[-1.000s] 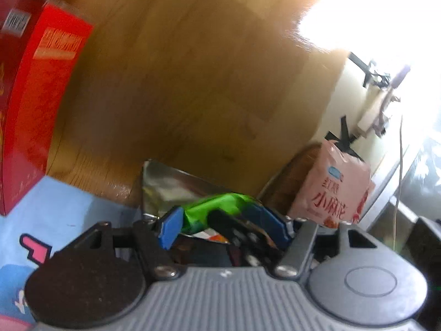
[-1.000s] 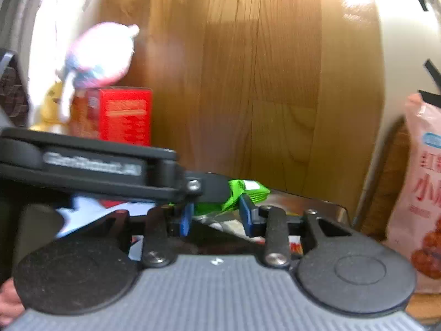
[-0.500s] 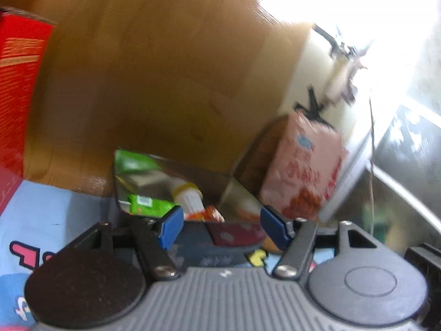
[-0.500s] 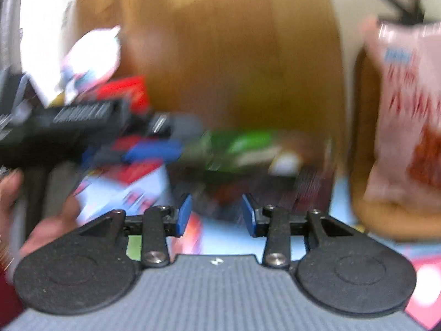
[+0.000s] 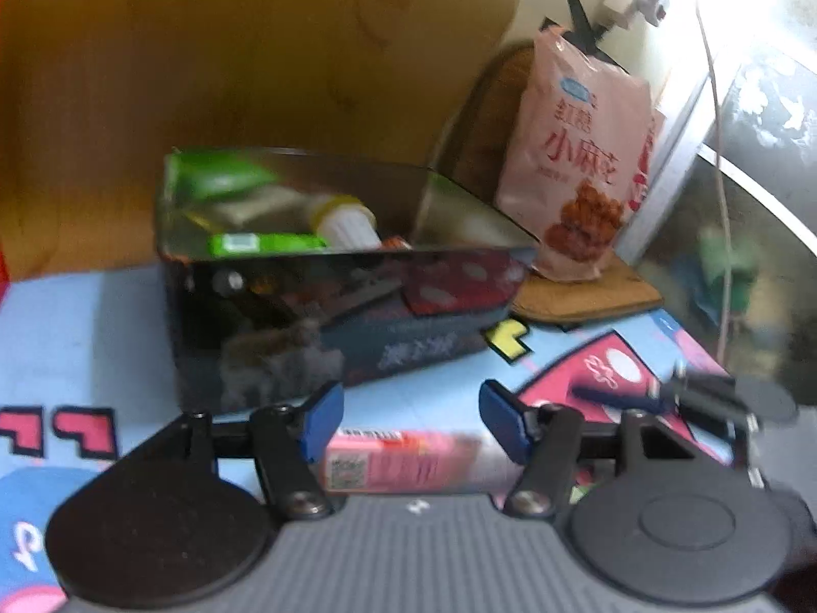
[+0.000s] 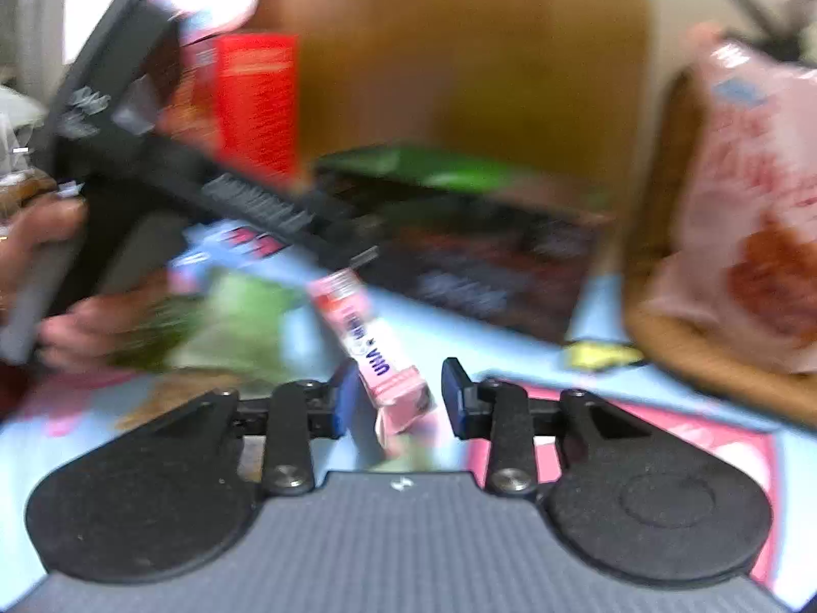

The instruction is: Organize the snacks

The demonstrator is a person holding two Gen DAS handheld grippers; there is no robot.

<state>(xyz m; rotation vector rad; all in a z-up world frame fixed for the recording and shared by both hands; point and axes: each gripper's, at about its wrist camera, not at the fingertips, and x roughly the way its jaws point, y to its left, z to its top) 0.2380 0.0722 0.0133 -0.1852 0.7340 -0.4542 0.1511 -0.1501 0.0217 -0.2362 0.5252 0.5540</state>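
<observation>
Left gripper [image 5: 411, 421] is spread wide, nothing between the blue pads; a long pink snack box [image 5: 408, 462] lies on the mat just below and between them, whether it touches is unclear. Right gripper [image 6: 399, 396] is moderately open around one end of the same pink snack box [image 6: 375, 352]; the box sits tilted in the gap, close to the left pad, contact can't be confirmed through the motion blur. Box carries a QR code and a red-and-white label at one end, plus blue letters reading something like "UHA". Beyond the left gripper stands the dark open snack bin [image 5: 327, 316] on the cartoon-print mat [image 5: 87, 316], already holding a green packet [image 5: 265, 242], a white-and-yellow bottle [image 5: 344, 222] and another green packet at the back; the bin's front has pale Chinese writing, too blurred to read. Right of the bin, a pink snack bag [image 5: 577, 163] stands upright on a wooden tray [image 5: 587, 299], printed with red Chinese characters "小麻花", a small blue logo on top and a picture of fried twists. In the right wrist view a red carton [image 6: 255, 102] stands behind the left tool with a hand [image 6: 35, 235] on its handle; print on the carton is unreadable. A green-white wrapper [image 6: 230, 327] lies blurred on the mat left of the pink box.
</observation>
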